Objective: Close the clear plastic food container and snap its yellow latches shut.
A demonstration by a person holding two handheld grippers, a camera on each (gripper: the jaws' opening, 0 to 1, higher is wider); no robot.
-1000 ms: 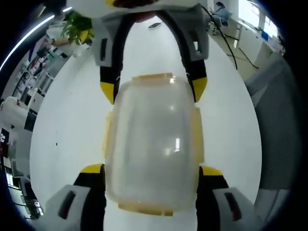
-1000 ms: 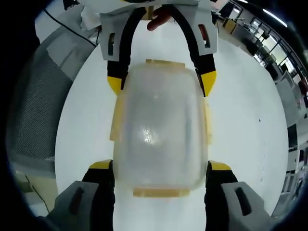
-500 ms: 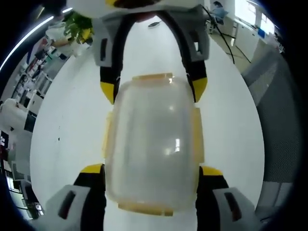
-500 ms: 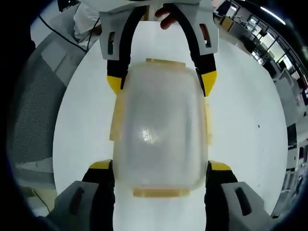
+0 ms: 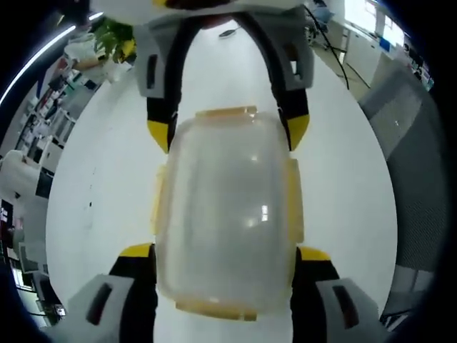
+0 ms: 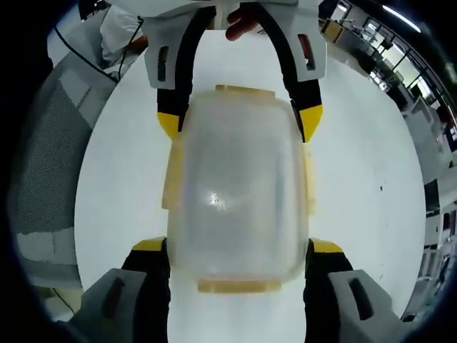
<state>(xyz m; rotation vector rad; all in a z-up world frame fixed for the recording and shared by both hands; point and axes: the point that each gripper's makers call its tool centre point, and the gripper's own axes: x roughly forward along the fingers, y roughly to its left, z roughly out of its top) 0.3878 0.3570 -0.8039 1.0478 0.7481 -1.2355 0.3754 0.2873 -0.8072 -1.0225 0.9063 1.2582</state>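
Background has shifted slightly in both views since a second ago; the container has not moved relative to either set of jaws. Left gripper grasps the near end of the clear plastic food container, its jaws pressed against the container's two long sides. Right gripper grips the opposite end the same way. Lid is seated on the container. Yellow latches lie flat against the sides and ends. Container sits over the white round table. Beyond the container's far end in the right gripper view, a hand.
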